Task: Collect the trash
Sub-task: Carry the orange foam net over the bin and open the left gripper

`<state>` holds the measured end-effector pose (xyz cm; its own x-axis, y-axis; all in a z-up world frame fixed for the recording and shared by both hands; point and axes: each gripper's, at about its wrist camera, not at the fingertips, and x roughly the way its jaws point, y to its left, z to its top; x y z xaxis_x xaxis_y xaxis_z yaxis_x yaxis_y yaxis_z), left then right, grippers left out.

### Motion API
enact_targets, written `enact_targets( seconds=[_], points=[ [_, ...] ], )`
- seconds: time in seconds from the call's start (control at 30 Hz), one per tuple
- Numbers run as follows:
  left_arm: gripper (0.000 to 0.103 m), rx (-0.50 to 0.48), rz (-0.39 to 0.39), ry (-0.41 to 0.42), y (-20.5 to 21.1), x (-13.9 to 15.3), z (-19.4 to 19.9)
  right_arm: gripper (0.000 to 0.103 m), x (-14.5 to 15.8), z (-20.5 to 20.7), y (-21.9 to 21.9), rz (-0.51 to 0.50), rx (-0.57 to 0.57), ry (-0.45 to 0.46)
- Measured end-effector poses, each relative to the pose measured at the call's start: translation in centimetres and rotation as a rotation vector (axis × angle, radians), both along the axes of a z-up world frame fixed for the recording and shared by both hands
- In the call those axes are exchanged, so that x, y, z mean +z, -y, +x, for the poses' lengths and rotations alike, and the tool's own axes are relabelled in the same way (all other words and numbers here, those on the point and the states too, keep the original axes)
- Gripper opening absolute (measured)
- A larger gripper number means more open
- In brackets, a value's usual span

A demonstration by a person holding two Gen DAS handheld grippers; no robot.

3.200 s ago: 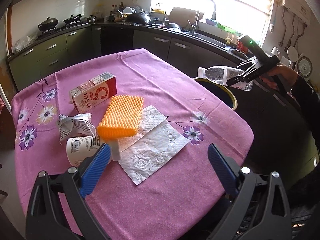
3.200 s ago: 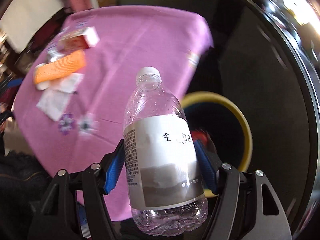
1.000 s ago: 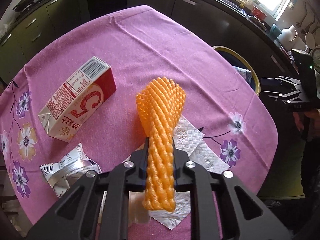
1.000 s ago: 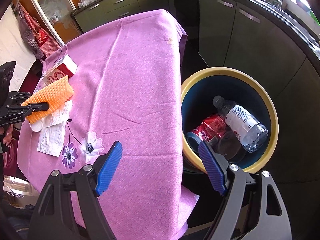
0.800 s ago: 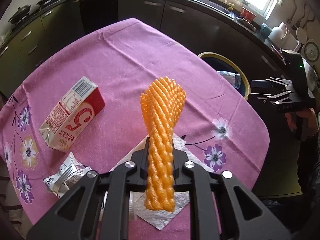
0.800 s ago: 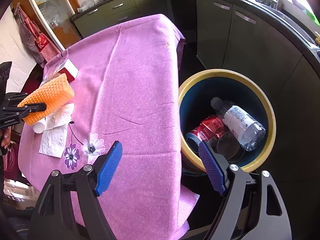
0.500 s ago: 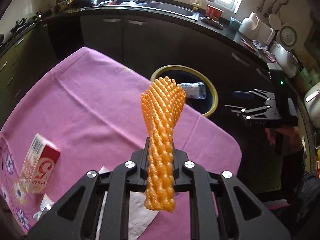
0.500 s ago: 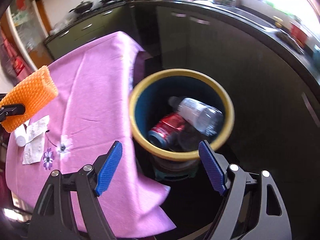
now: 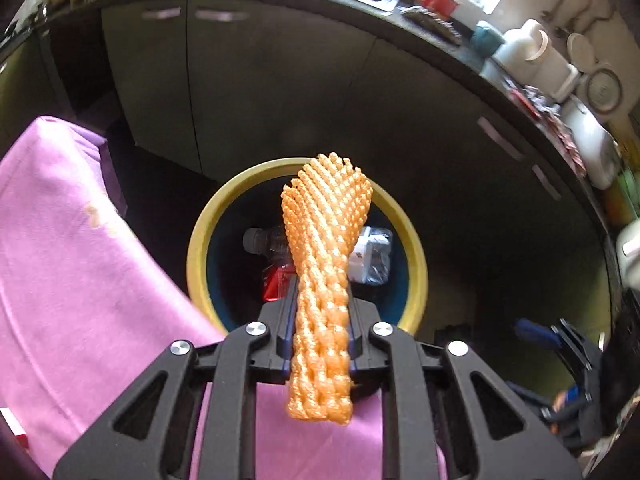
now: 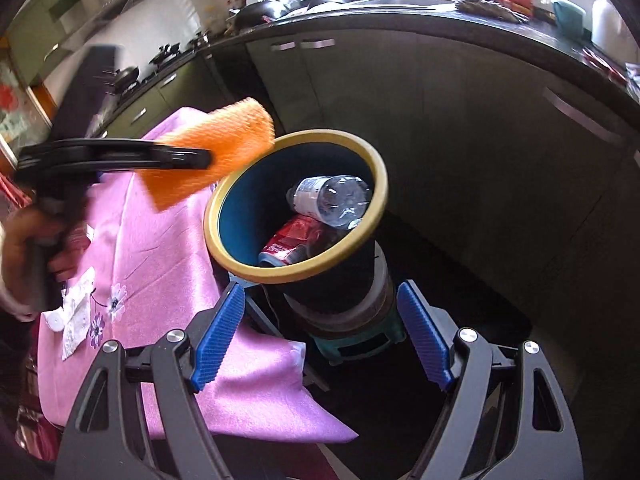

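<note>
Orange foam net is clamped by the left gripper near the bin rim; released early, it could land outside. The right gripper is held wide, empty.

The mouth of the yellow-rimmed bin is left open from above, its floor taken up by a plastic bottle and a red can. Access is hemmed by the pink-clothed table just beside it and dark cabinets behind.

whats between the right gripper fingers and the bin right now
Nothing held: the right gripper is open, its fingers framing the bin's dark base and a strip of pink tablecloth, in the right wrist view.
</note>
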<state>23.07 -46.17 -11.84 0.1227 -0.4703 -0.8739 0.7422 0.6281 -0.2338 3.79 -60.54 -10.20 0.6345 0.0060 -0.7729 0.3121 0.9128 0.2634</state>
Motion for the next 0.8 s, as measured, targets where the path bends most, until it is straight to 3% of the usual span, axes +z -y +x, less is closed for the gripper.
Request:
enact_targets(
  seconds=[0.03, 0.13, 0.27, 0.37, 0.63, 0.8],
  points=[
    [0.024, 0.02, 0.019, 0.009, 0.7, -0.8, 0.4, 0.078, 0.0, -0.2, 0.3, 0.004, -0.004, 0.004],
    [0.057, 0.076, 0.052, 0.0, 1.6, -2.4, 1.4, 0.078, 0.1, -0.8, 0.7, 0.017, -0.01, 0.016],
    [0.061, 0.116, 0.045, -0.005, 1.3, -2.9, 1.4, 0.078, 0.1, -0.8, 0.9, 0.026, -0.016, 0.019],
    [0.067, 0.132, -0.007, 0.013, -0.5, -1.3, 0.2, 0.078, -0.1, -0.7, 0.9, 0.027, -0.015, 0.017],
    [0.088, 0.173, -0.218, 0.147, -10.8, 4.8, -6.9, 0.079, -0.7, 0.3, -0.4, 0.026, 0.013, -0.001],
    [0.09, 0.225, -0.253, 0.21, -18.8, 6.3, -10.4, 0.079, -1.1, 1.5, -2.1, 0.022, 0.055, -0.017]
  ],
)
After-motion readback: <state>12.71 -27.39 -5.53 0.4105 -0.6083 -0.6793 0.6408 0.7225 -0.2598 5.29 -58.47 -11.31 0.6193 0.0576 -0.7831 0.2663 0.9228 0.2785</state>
